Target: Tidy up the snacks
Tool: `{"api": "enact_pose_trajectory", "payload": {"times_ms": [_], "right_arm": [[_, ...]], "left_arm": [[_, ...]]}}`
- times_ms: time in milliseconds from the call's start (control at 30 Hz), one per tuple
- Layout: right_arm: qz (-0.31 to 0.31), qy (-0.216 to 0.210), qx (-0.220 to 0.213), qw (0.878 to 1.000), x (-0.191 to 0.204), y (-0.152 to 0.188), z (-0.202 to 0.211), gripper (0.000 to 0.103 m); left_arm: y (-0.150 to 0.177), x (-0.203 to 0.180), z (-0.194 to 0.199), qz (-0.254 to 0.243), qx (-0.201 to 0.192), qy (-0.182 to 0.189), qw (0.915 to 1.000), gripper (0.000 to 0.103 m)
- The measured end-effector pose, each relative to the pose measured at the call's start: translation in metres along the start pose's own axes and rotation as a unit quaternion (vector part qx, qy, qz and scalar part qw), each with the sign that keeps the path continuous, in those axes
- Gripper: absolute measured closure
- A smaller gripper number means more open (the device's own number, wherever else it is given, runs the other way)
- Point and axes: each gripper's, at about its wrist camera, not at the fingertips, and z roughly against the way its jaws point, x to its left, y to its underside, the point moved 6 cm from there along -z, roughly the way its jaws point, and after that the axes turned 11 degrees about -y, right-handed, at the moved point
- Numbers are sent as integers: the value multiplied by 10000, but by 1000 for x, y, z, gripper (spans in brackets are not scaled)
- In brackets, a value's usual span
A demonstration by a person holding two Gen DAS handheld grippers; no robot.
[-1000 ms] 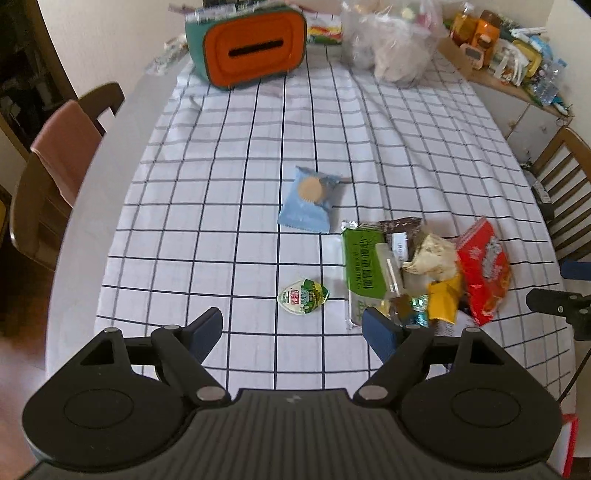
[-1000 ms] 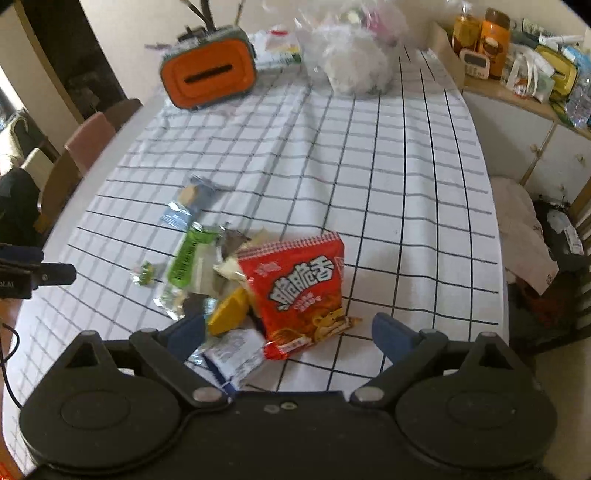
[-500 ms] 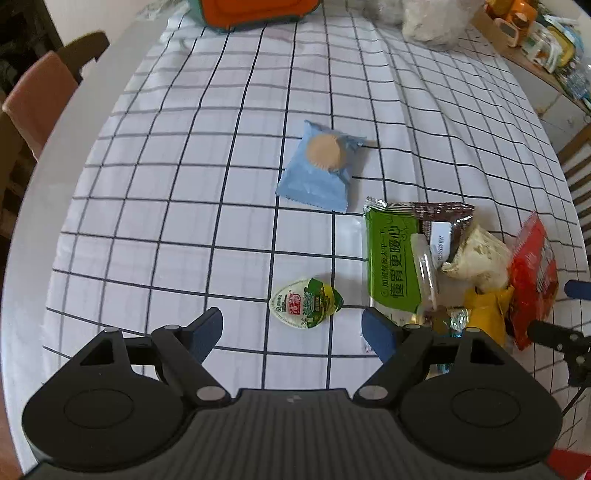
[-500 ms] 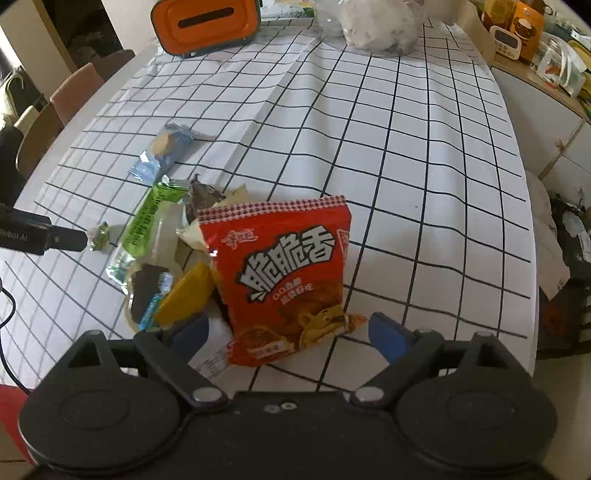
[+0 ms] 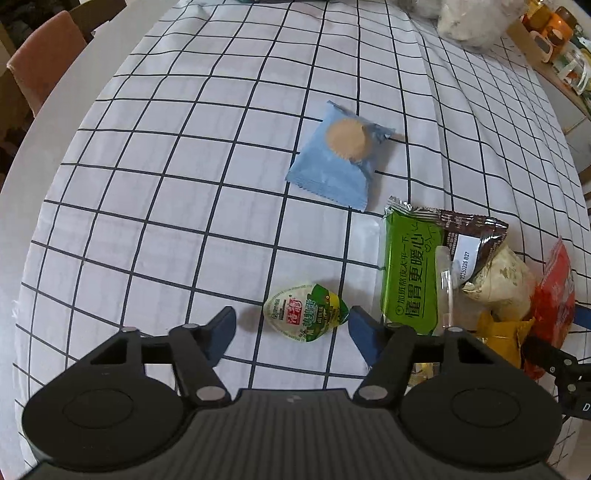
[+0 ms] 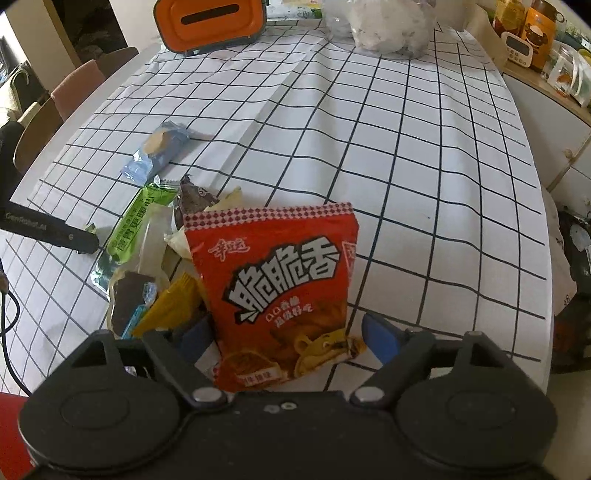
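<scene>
Closing, left gripper (image 5: 291, 326) brackets jelly cup (image 5: 306, 316), fingers not yet touching it; right gripper (image 6: 286, 339) closing around red bag (image 6: 277, 291), fingers apart.

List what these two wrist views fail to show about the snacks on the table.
- Red chip bag, right wrist view: its bottom edge is behind the gripper body; in the left wrist view only a strip shows.
- Yellow packet, both views: partly under other packets, label unreadable.
- Jelly cup, left wrist view: the closing left gripper straddles it; whether the fingers touch it is unclear.
- Orange box, right wrist view: top cut off.
</scene>
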Motion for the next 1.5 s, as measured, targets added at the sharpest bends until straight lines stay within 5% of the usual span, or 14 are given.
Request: {"api": "enact_pose_trajectory", "payload": {"times_ms": [267,467,1500], "right_arm": [[120,-25,-93,9999,5,0,-2,32],[41,-82,-179,9998,5,2,1,39],[-346,-316,-1054,9933,28,10,87,40]], "left_arm": [[0,0,-2,-24,-128,-70,9999,65],[1,2,1,-21,-197,100,9998,70],[13,26,39,362,-455,375,9976,100]]}}
